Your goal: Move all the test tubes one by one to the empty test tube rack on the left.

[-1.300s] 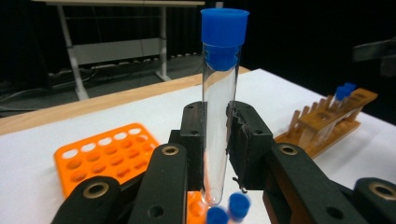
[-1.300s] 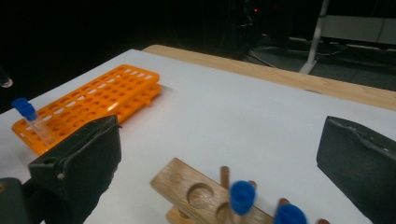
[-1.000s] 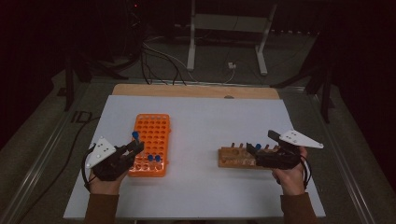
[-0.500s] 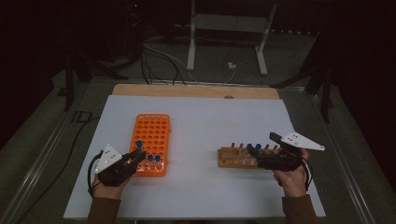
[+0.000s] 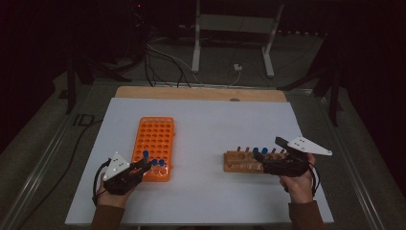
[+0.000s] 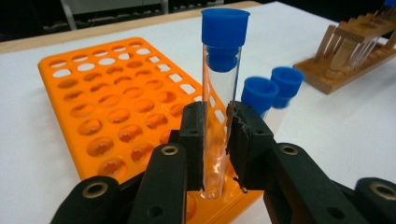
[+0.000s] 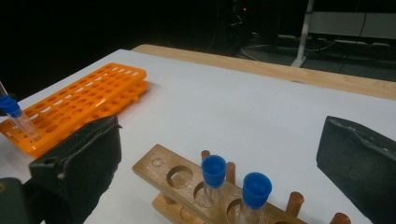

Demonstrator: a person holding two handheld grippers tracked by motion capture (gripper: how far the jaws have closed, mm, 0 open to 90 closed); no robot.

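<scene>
At rack edge [image 6: 116, 135], tube [image 6: 217, 107] gripped

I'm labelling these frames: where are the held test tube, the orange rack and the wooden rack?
held test tube [image 6: 215, 116], left gripper view, on its clear glass body.
orange rack [image 5: 160, 129], high view, on its holed top.
wooden rack [image 7: 156, 170], right gripper view, on its top board.

I'm looking at a dim room: a white sheet-covered table [image 5: 210, 120] with a bare wooden strip [image 5: 201, 93] along its far edge. Beyond it, dark grey floor [image 5: 43, 143], tangled cables [image 5: 163, 57] and a pale metal stand [image 5: 230, 28] in shadow.
</scene>
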